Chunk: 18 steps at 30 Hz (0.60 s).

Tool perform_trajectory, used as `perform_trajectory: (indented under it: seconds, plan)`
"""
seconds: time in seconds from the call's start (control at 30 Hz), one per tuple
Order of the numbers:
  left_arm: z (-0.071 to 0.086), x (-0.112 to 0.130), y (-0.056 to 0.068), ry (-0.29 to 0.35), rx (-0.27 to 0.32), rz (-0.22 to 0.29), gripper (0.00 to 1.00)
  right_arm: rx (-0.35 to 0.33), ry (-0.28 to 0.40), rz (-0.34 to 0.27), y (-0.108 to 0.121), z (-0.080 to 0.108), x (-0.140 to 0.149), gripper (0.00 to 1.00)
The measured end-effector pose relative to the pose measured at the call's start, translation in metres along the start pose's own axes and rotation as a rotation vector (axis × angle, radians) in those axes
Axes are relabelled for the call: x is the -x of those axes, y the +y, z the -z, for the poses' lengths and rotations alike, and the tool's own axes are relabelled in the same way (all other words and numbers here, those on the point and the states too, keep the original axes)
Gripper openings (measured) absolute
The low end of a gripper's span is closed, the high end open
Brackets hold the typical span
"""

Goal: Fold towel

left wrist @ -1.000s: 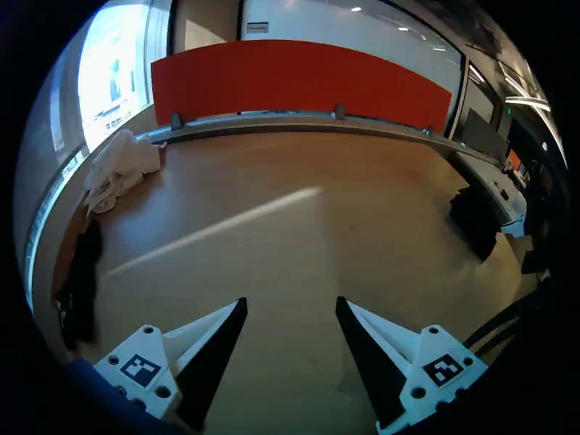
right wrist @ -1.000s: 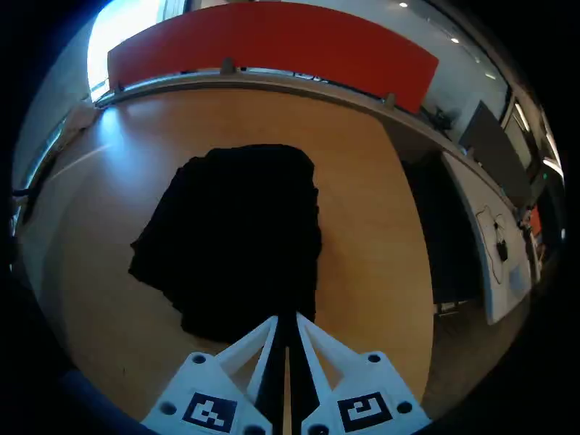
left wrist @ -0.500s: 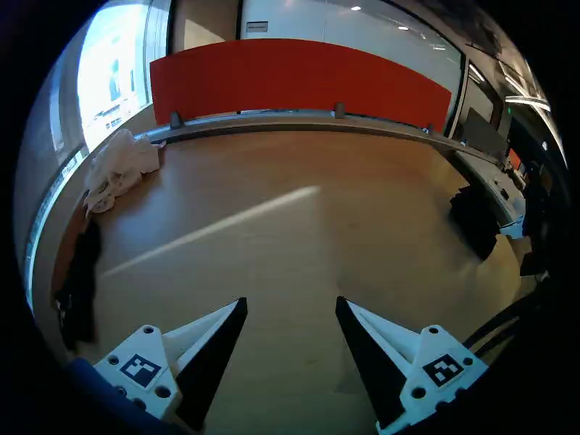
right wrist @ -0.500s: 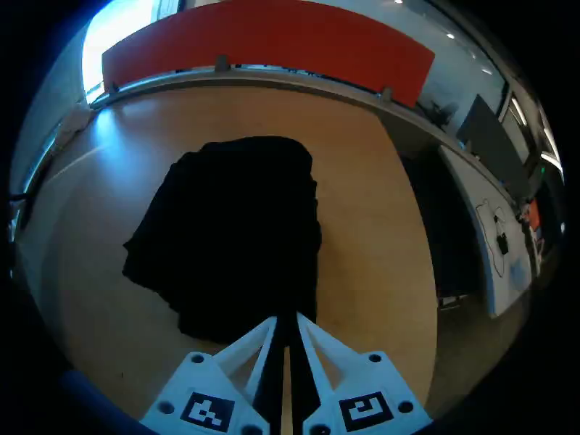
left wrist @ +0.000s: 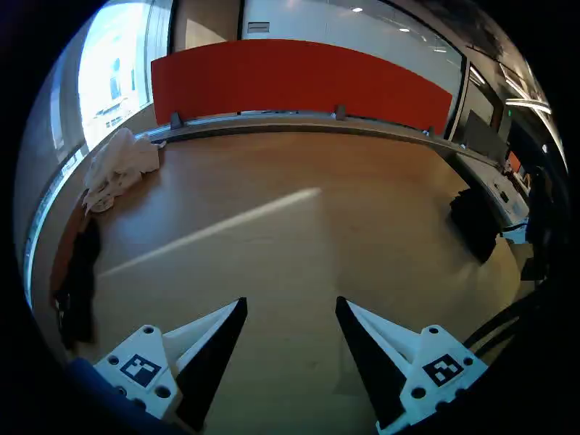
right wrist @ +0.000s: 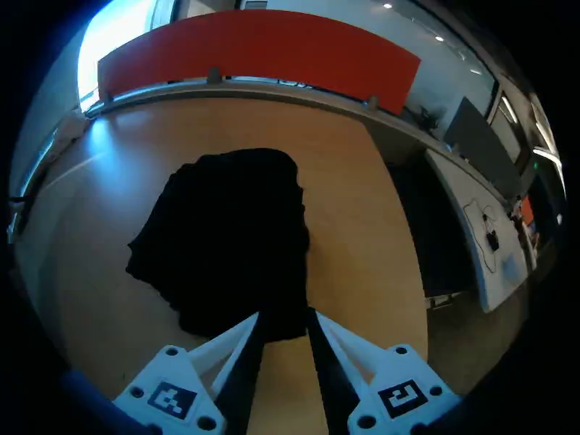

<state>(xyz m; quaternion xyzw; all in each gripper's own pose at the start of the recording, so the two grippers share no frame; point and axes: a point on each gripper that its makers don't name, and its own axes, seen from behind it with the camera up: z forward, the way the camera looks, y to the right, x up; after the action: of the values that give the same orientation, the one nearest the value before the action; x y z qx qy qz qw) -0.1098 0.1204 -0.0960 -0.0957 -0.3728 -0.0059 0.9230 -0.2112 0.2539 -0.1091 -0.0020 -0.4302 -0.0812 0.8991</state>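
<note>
A black towel point(right wrist: 225, 246) lies in a rough folded heap on the wooden table point(right wrist: 348, 217) in the right gripper view. My right gripper point(right wrist: 284, 319) sits at the towel's near edge, its fingers a little apart, with the cloth's edge showing in the narrow gap between the tips. In the left gripper view the same towel point(left wrist: 475, 221) is a dark shape far off at the right side of the table. My left gripper point(left wrist: 290, 304) hangs open over bare wood point(left wrist: 290, 217), with nothing between its fingers.
A crumpled white cloth point(left wrist: 116, 170) lies at the table's far left corner, and a dark cloth point(left wrist: 80, 283) hangs at the left edge. A red partition point(left wrist: 304, 76) runs along the back edge. Beyond the table's right edge stands a white desk point(right wrist: 478, 239).
My right gripper's fingers, pressed together before, have parted slightly at the towel's near edge, and the view has shifted a little. The left gripper has stayed put.
</note>
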Motion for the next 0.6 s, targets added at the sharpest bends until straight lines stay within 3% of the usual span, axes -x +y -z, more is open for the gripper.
perform_trajectory:
  seconds: [0.1,0.23,0.6]
  plan:
    - [0.0,-0.002,0.0,0.006,0.003,0.002,0.9,0.01,0.016,-0.001,0.0,0.004,-0.002,0.72]
    - [0.0,-0.003,-0.002,0.012,0.005,0.007,0.9,0.018,0.033,-0.002,-0.003,0.009,-0.006,0.92]
    - [0.003,-0.01,-0.012,0.038,0.008,0.014,0.9,0.032,0.083,-0.021,-0.014,0.022,-0.025,0.95]
